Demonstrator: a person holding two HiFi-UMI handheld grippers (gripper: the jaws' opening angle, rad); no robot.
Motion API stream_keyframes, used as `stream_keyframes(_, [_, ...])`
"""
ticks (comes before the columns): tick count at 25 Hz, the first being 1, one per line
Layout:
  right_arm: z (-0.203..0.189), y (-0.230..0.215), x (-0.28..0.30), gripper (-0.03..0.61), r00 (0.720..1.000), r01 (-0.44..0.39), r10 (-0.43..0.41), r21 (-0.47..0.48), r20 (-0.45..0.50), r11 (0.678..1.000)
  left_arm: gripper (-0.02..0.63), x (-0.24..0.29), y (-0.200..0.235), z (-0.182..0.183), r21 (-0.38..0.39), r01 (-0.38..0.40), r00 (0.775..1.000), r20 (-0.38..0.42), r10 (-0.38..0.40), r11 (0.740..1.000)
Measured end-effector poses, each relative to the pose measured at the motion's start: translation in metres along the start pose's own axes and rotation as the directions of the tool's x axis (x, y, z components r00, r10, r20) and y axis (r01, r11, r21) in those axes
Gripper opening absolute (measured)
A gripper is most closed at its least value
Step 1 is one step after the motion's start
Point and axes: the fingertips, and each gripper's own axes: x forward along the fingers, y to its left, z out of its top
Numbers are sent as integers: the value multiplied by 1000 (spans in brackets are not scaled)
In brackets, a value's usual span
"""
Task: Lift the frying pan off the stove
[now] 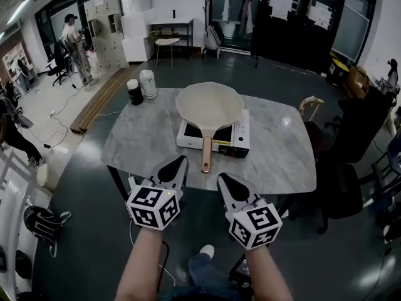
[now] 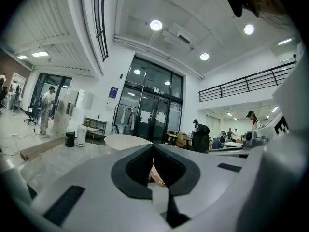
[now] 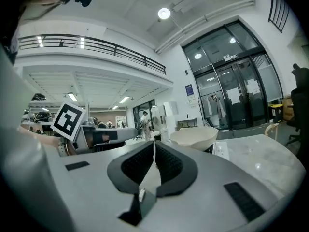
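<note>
Frying pan (image 1: 210, 105) is sitting on the stove (image 1: 233, 140), ctr of frame in head view. Its bowl is pointing toward frame top, and its handle (image 1: 206, 152) is running down toward the bottom edge, overhanging the stove front above the marble surface (image 1: 282, 155). Left gripper (image 1: 177, 166) and right gripper (image 1: 227, 182) are hovering at lower ctr, either side of the handle tip, near but not touching it. Both sets of fingers are pressing together w/ nothing btwn them, per each gripper view.

Handling, as judged:
- **Weight:** pan is looking rigid and deep-bowled, prob. moderately heavy. Its weight is sitting well fwd of the handle, so a hold at the tip is likely tipping it nose-down.
- **Slip:** handle is looking smooth & narrow, so slip/rotation is a risk.
- **Hold:** recommending mid-handle or nearer the bowl, fingers squeezing across its width, w/ the 2nd gripper steadying. Fingers are needing to spread first.
- **Stove:** it is appearing light and may be shifting if the pan drags, so a straight-up lift is looking safest.
</note>
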Motion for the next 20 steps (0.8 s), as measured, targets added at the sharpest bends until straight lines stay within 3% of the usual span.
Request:
stream_keyframes(7, [3,-30,35,32,999,-2,4,66,-33,998,14,48,20,4,-82,49,997,-51,-54,995])
stream_keyframes(9, [0,-33,44,118,998,-31,36,85,-55,996,22,58,23,3,-119,74,996,-49,-80,990])
stream_keyframes(10, [-2,-34,49,177,996,-48,55,98,-68,994,74,62,23,2,-142,86,994,-51,-94,986])
stream_keyframes(12, [-6,-35,55,229,992,-72,84,124,-95,990,175,70,24,-3,-191,109,990,-65,-124,976])
stream_keyframes(14, [-10,-35,60,253,987,-90,108,149,-119,985,238,75,25,-6,-248,129,986,-71,-151,960])
stream_keyframes(17, [-21,-32,67,267,977,-106,138,193,-160,975,318,81,28,-10,-372,164,977,-64,-202,914])
stream_keyframes(20, [-33,-27,74,270,968,-114,162,239,-193,964,347,85,32,-17,-426,177,968,-86,-235,887])
